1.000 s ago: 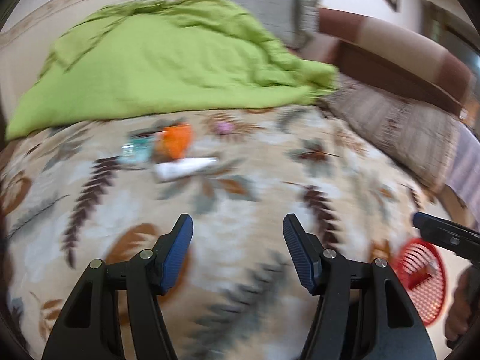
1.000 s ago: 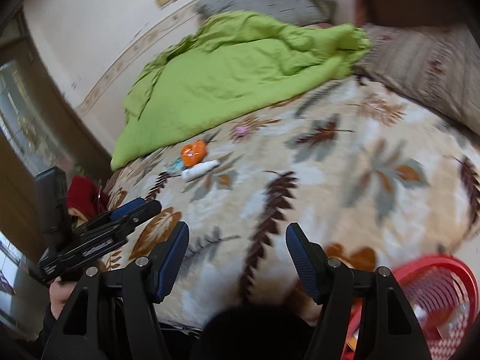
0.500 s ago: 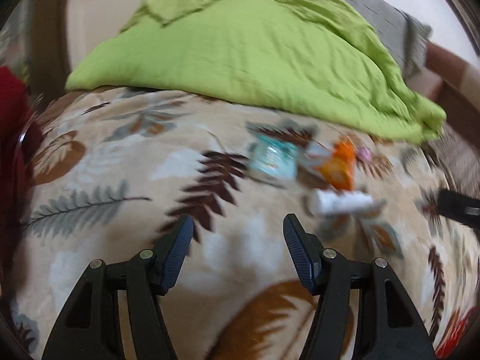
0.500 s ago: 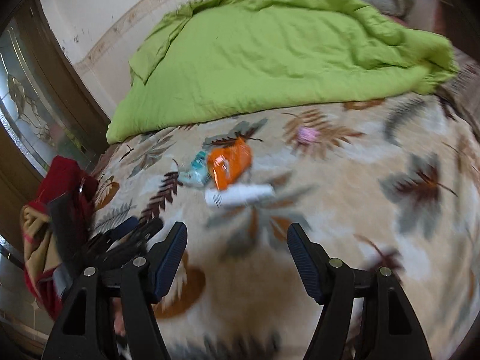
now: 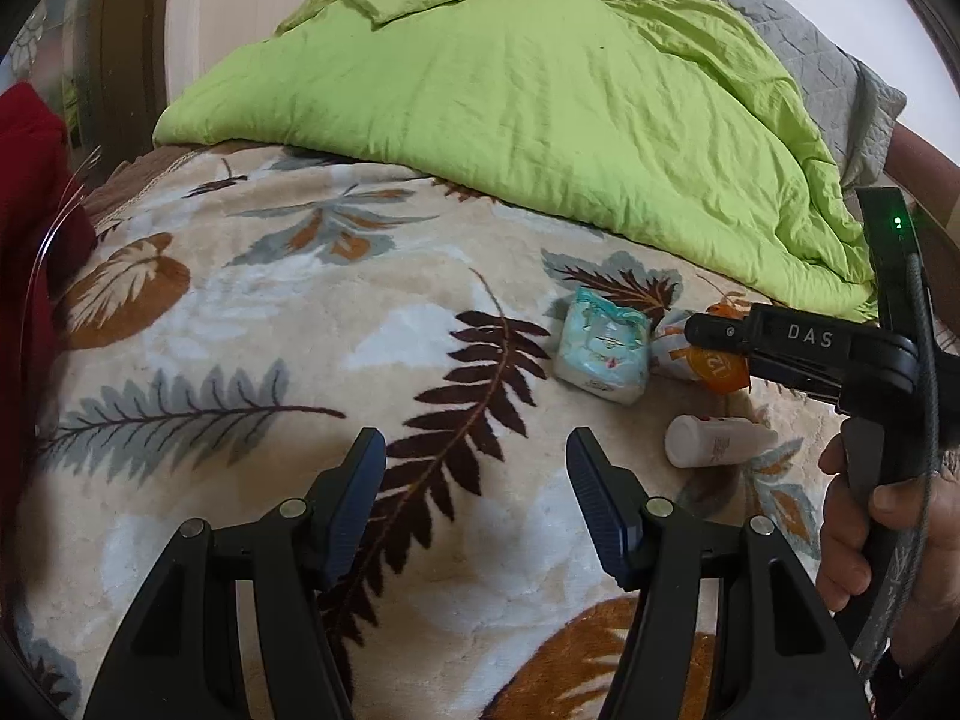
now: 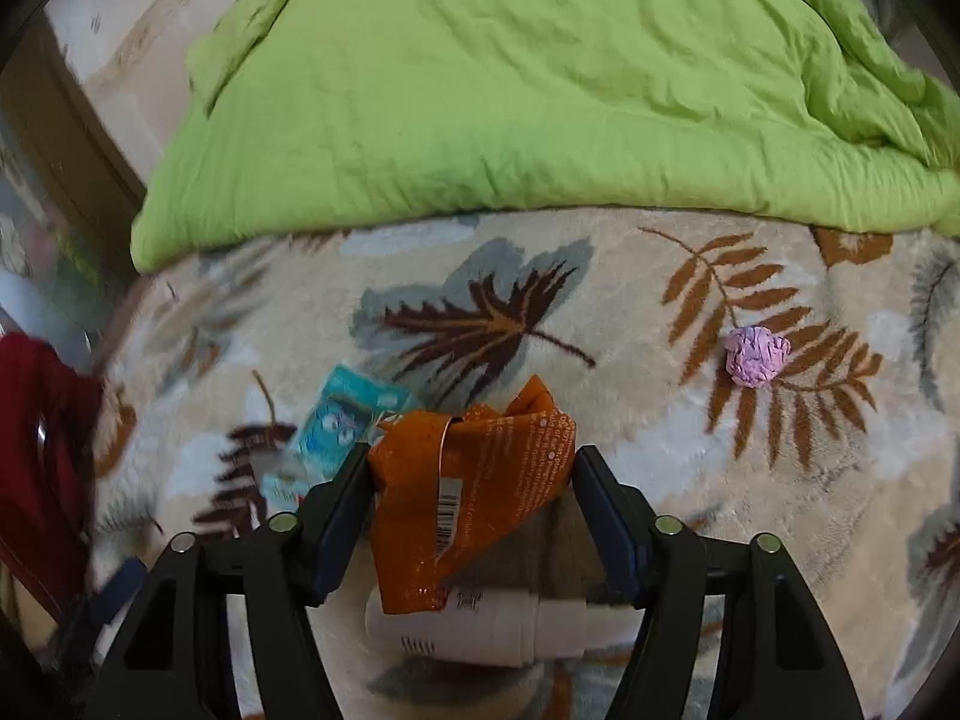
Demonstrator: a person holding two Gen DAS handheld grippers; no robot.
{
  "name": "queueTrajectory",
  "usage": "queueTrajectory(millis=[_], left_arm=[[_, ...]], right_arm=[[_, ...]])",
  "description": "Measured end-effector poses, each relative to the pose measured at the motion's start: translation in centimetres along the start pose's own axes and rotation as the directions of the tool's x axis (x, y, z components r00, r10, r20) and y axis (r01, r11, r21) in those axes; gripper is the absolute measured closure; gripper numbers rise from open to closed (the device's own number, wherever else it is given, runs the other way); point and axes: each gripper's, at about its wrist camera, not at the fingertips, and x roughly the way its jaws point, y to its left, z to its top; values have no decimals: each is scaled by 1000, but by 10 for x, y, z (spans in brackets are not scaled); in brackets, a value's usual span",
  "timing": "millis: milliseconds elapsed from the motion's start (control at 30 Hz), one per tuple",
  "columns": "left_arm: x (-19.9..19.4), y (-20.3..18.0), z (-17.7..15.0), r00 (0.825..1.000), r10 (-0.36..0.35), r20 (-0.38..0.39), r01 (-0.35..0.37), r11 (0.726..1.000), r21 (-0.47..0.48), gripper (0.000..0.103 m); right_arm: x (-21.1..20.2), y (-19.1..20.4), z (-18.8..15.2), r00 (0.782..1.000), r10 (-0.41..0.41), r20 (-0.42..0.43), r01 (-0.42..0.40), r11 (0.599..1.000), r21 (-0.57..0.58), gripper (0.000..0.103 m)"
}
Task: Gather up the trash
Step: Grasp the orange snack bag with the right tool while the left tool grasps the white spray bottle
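1. An orange wrapper (image 6: 474, 480), crumpled and showing a barcode, lies on the leaf-patterned blanket (image 6: 630, 312) directly between the fingers of the right gripper (image 6: 471, 501)
2. The right gripper's jaws are closing around that wrapper; the wrapper's left edge sits at the left finger (image 6: 342, 516), while a gap shows between its right edge and the right finger, so the pads do not yet pinch it
3. A white tube (image 6: 480, 624) lies on its side just under the wrapper's near end, partly covered by it; from the left wrist view the same tube (image 5: 717, 449) rests near the person's right hand (image 5: 870, 534)
4. A pale blue packet (image 6: 342, 426) lies just to the left of the wrapper, touching or nearly touching it; the left wrist view shows it (image 5: 603, 354) beside the orange wrapper (image 5: 720, 366)
5. A crumpled pink paper ball (image 6: 756, 355) sits well apart to the right on the blanket
6. The left gripper (image 5: 477, 492) hovers over bare blanket with its fingers apart and nothing between them
7. A lime-green quilt (image 5: 540, 90) is heaped along the far side of the bed, and a red cloth (image 5: 24, 192) shows at the left edge
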Motion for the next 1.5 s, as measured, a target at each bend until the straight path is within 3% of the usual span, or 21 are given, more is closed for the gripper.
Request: queueTrajectory(millis=[200,300,400,567,667,767,833,900,1000,1067,1167,1400,1500], left_arm=[[-1,-5,-2,1000,-16,-6,16,1000,14,41],[0,-6,-2,1000,-23,-10,23,1000,13,41],[-1,-5,-1,1000,-20,-9,20,1000,2,41],[-1,4,-1,1000,-29,-7,29,999,-33,41],[-2,8,-1,999,-38,-10,37,998,-52,41],[0,9,-1,999,-49,-19,48,997,-60,41],[0,7,-2,998,-56,-23,55,997,-54,41],[2,3,-3,996,-85,-37,83,996,-40,41],[5,-8,-6,983,-169,-75,169,986,1,41],[8,-21,-10,957,-264,-122,269,963,25,41],[14,-41,-20,915,-349,-204,370,926,73,41],[9,-81,-45,880,-358,-311,441,860,257,41],[2,-91,-54,884,-341,-321,442,832,334,41]], right_arm=[[-17,-34,0,995,70,67,-76,992,100,39],[-20,-55,-5,997,11,79,-22,991,132,39],[-23,-59,-19,998,14,53,-22,990,138,39],[-45,-37,-59,988,155,7,-154,980,128,39],[-64,-8,-87,976,218,-9,-218,975,43,39],[-87,21,-111,992,112,65,-102,985,-143,38],[-90,34,-123,995,27,92,-3,967,-254,37],[-90,32,-128,997,-7,82,30,957,-287,36],[-95,15,-125,997,-16,81,35,971,-236,35],[-100,-4,-125,996,-31,81,45,984,-175,35],[-105,-25,-126,995,-59,85,66,994,-86,34],[-122,-84,-130,996,4,89,-22,979,201,26],[-131,-99,-135,994,7,111,-39,957,289,25]])
